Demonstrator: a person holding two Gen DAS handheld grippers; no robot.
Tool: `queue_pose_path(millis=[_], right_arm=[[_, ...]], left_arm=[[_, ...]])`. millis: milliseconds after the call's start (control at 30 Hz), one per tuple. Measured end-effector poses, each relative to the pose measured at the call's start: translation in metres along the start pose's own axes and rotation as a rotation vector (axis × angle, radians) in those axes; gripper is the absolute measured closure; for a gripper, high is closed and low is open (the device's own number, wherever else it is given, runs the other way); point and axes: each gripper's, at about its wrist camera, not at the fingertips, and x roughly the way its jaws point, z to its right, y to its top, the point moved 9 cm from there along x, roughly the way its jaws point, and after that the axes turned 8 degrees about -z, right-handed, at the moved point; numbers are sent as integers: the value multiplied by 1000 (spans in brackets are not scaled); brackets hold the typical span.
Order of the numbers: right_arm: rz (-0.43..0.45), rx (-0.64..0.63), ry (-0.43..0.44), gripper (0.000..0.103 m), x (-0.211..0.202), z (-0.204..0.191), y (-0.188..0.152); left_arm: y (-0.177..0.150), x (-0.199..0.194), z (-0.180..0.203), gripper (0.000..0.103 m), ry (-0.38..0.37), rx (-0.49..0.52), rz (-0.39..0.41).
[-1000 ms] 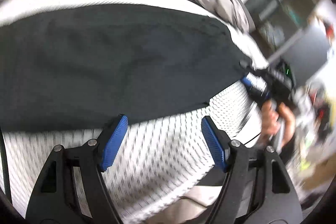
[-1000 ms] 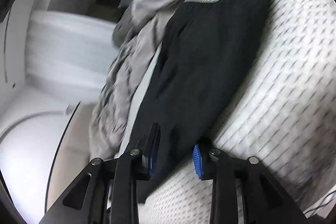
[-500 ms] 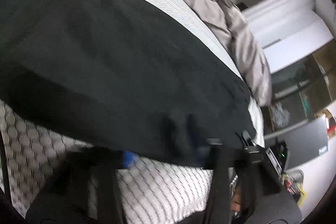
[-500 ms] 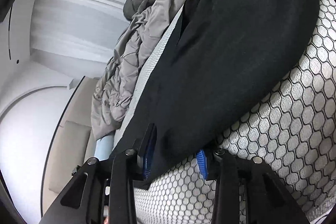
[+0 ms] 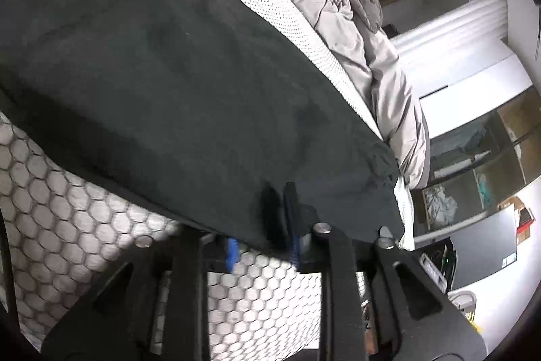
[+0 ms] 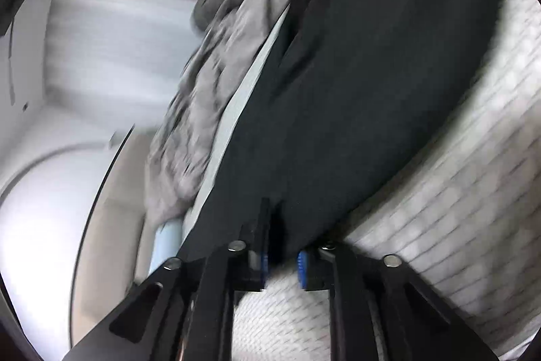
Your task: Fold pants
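Pants (image 5: 189,83), black, spread on honeycomb-patterned bed (image 5: 67,198); one edge is clamped by left gripper (image 5: 262,237), another edge by right gripper (image 6: 282,254).

The black fabric pants (image 5: 189,83) run off the left wrist frame's left and upper edges and cover the left gripper's (image 5: 260,246) blue fingertip pads (image 5: 232,251). The right wrist view is motion-blurred; the crumpled grey duvet (image 6: 216,83) smears at centre left.
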Motion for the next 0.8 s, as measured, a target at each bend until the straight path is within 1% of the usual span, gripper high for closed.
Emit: queue_pose_path(millis=[33,67,133,200,300,333,367,400,433,500,567,600,733,767,800], right_arm=[[-40,-29,14,74,9,-8,-8],[-68,-68,14,71,18,-18,-15],[-88,-137,-11,66,35,-32,-25],[-101,-175,-38,65,53,-43,-31],[-107,-189,-47,65,73,-53,-35],[-96,-198,-68,66,79,-55,-35],[-86,-210,-93,69,82,-55,-34],[-74,-222,-110,78,82,-53,-34],[-62,-226,-121,86,82,-52,-32],[-58,-196,-100,93,78,-44,-31],[-58,-146,-53,94,75,-39,-27],[-43,-122,-36,94,71,-37,-23],[31,-66,-23,94,44,-24,-7],[41,-54,-26,94,37,-20,-4],[72,-32,-35,94,27,-12,2]], left_arm=[[0,0,1,77,-3,2,3],[1,0,2,76,-6,-4,12],[3,1,4,74,-14,-11,11],[4,3,5,74,-17,-21,14],[5,6,8,74,-9,-16,24],[5,8,9,74,-3,-13,27],[5,8,9,74,2,-13,35],[6,7,8,78,3,-14,41],[6,6,7,80,-1,-17,41],[7,4,1,92,-22,-24,34],[7,1,-4,94,-55,-31,28],[7,1,-5,94,-59,-33,30],[9,-7,-7,94,-68,-47,46],[10,-9,-8,94,-75,-59,50],[11,-9,-8,94,-78,-63,49]])
